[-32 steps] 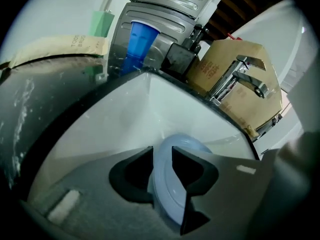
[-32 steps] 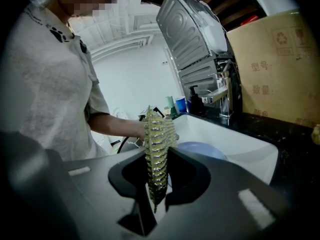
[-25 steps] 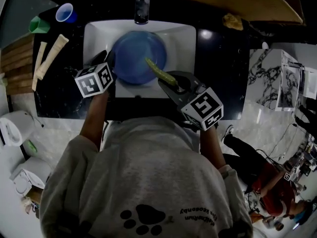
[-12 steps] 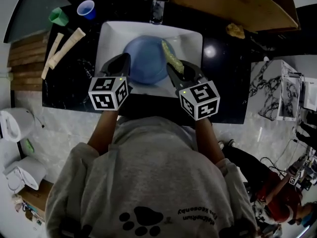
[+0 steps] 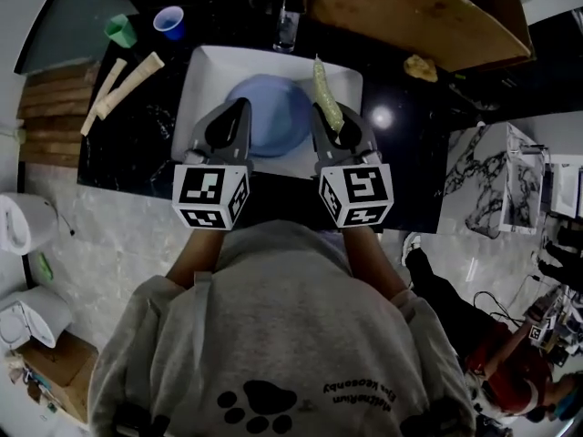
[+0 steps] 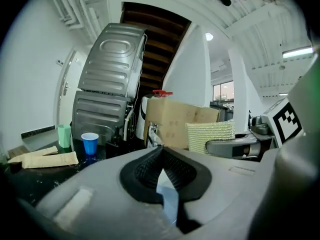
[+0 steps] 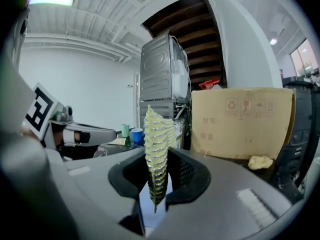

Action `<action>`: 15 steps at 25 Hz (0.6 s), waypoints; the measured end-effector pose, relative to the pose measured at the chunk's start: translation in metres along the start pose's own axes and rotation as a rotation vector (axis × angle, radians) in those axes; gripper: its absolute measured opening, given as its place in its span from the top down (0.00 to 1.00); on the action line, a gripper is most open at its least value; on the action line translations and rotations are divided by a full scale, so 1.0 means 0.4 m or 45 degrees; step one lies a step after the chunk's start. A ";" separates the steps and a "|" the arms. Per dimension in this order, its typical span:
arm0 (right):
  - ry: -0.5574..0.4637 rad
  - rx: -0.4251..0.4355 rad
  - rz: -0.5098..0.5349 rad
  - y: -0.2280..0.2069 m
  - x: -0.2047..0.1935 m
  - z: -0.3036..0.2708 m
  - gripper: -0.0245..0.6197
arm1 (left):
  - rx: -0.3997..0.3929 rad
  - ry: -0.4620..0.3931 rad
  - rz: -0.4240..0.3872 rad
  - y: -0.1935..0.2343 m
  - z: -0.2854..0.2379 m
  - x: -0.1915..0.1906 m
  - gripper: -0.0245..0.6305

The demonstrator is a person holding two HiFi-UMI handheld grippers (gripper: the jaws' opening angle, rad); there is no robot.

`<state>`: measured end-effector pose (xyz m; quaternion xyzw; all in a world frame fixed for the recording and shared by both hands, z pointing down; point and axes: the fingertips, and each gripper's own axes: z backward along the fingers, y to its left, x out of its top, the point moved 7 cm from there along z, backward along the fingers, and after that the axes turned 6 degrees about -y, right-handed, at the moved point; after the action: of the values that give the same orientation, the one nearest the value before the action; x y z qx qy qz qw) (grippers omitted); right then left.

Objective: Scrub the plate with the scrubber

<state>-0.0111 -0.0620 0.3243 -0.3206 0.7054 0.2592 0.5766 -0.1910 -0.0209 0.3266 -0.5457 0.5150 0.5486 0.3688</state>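
A blue plate (image 5: 273,116) lies in the white sink (image 5: 205,71). My right gripper (image 5: 330,121) is shut on a yellow-green mesh scrubber (image 5: 325,87), which sticks out forward over the plate's right edge. In the right gripper view the scrubber (image 7: 157,144) stands upright between the pads of that gripper (image 7: 156,181). My left gripper (image 5: 240,107) hovers over the plate's left edge. Its jaws (image 6: 160,154) are shut, with nothing seen between them; a sliver of the plate (image 6: 169,201) shows below. The left gripper view also catches the scrubber (image 6: 211,134).
A faucet (image 5: 285,25) stands behind the sink. On the dark counter to the left are a blue cup (image 5: 169,21), a green cup (image 5: 118,30) and two pale tubes (image 5: 127,80). A cardboard box (image 5: 410,12) and a yellow lump (image 5: 421,66) sit at the back right.
Both grippers have pulled back toward me and now sit side by side. The left jaws have closed. The scrubber has swung off the plate's middle to its right edge.
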 end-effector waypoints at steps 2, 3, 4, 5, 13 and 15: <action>-0.075 -0.020 0.027 0.004 0.029 0.022 0.85 | 0.008 -0.053 -0.015 -0.033 0.023 0.022 0.96; -0.109 -0.026 0.039 0.007 0.041 0.035 0.85 | 0.012 -0.078 -0.021 -0.050 0.035 0.033 0.96; -0.140 -0.029 0.053 0.011 0.052 0.050 0.85 | 0.017 -0.100 -0.028 -0.067 0.047 0.043 0.96; -0.167 -0.030 0.067 0.015 0.061 0.066 0.85 | 0.023 -0.119 -0.036 -0.085 0.059 0.052 0.96; -0.284 -0.034 0.115 0.013 0.076 0.178 0.85 | 0.071 -0.190 -0.129 -0.212 0.114 0.084 0.96; -0.296 -0.034 0.131 0.014 0.078 0.194 0.86 | 0.074 -0.187 -0.146 -0.235 0.123 0.078 0.96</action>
<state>0.0310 -0.0060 0.2781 -0.2594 0.6457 0.3331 0.6363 -0.1151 0.0402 0.2747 -0.5217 0.4700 0.5500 0.4521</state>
